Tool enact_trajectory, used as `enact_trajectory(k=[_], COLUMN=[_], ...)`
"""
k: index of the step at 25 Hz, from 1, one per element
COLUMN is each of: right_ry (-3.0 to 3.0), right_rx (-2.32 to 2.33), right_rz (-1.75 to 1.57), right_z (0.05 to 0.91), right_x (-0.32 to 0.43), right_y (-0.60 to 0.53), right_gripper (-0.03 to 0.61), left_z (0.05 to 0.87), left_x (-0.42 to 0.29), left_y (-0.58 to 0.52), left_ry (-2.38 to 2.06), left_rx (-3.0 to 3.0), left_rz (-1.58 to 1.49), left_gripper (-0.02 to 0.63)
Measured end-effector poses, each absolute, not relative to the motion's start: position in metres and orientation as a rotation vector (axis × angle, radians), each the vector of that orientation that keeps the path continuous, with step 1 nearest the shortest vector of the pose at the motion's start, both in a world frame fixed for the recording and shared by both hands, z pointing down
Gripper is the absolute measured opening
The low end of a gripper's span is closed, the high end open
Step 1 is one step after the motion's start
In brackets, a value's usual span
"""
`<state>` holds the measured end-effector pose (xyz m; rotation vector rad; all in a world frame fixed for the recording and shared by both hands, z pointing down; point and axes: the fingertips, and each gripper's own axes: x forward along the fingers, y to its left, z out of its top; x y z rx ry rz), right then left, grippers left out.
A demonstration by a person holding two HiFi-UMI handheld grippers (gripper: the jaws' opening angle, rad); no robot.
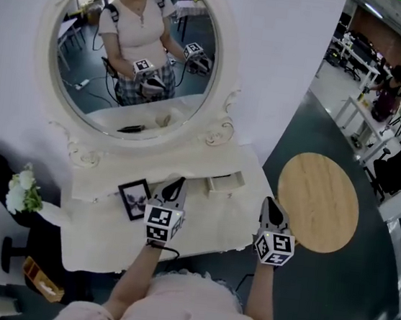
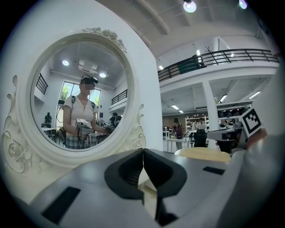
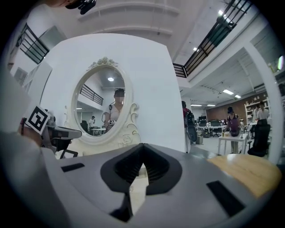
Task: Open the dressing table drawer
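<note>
Left gripper (image 2: 143,152): my jaws together, empty.
Right gripper (image 3: 142,149): mine likewise, together and empty.
Drawer (image 1: 225,183): head view only, jutting from dressing table (image 1: 206,229), ahead between my grippers, untouched.
Gripper views: mirror (image 2: 80,89) instead.

Cam set-up, 3 views.

1. Head cam: on the person's head, faces fwd and steeply down. Widest and furthest off. Takes in the dressing table (image 1: 101,234) top, oval mirror (image 1: 135,46) behind it, round wooden table (image 1: 318,203) at right, plus left gripper (image 1: 176,183) and right gripper (image 1: 271,202) from above and behind.
2. Left gripper cam: rides the left gripper, approx. level, looks along its jaws at the mirror (image 2: 80,93). Close: the mirror fills the left half.
3. Right gripper cam: same mount on the right gripper, further off to the right. The mirror (image 3: 104,104) is smaller, left of centre.

Shared: mirror and round wooden table in all 3. Each gripper cam catches the other gripper's marker cube at its frame edge.
</note>
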<state>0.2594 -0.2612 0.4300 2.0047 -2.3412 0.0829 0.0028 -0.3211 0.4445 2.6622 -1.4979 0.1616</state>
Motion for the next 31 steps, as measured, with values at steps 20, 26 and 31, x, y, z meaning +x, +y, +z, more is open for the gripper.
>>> enact_trajectory(k=[20, 26, 31], right_ry=[-2.253, -2.256, -2.258], right_rx=[2.098, 2.105, 2.106], right_rz=[0.153, 0.171, 0.176], right_z=[0.434, 0.437, 0.437], right_x=[0.273, 0.274, 0.273], right_y=[-0.248, -0.241, -0.239], right_gripper=[0.014, 0.014, 0.014], left_z=[0.451, 0.454, 0.455], left_x=[0.0, 0.002, 0.001], left_y=[-0.317, -0.311, -0.309], left_ry=[-1.484, -1.471, -1.474], left_rx=[2.638, 2.642, 2.646], left_rz=[0.148, 0.15, 0.163], left_gripper=[0.028, 0.028, 0.028])
